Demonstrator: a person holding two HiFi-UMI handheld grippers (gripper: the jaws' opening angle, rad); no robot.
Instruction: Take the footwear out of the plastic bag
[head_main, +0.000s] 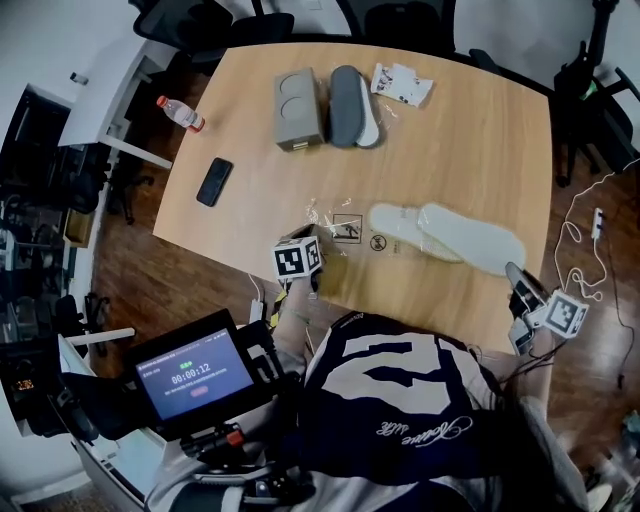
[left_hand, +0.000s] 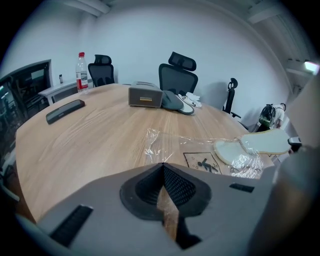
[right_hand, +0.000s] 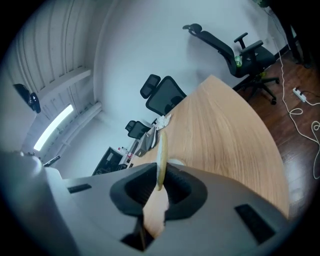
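- Left gripper (left_hand: 160, 164): jaws closed together, pinching the plastic bag (left_hand: 172, 142) by its edge.
- Right gripper (right_hand: 159, 186): jaws clamped on the white slipper (head_main: 470, 240).
- Second slipper (head_main: 395, 222): lay beneath the first, on the table (head_main: 470, 130).

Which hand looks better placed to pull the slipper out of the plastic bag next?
Right. The right tool is shut on the edge of the white slipper that sticks out of the plastic bag. The left tool is closed at the bag's far corner, seemingly pinning it.

screen (head_main: 192, 377): timer 00:00:12 | plastic bag (head_main: 345, 232): printed warning pictograms, no legible words
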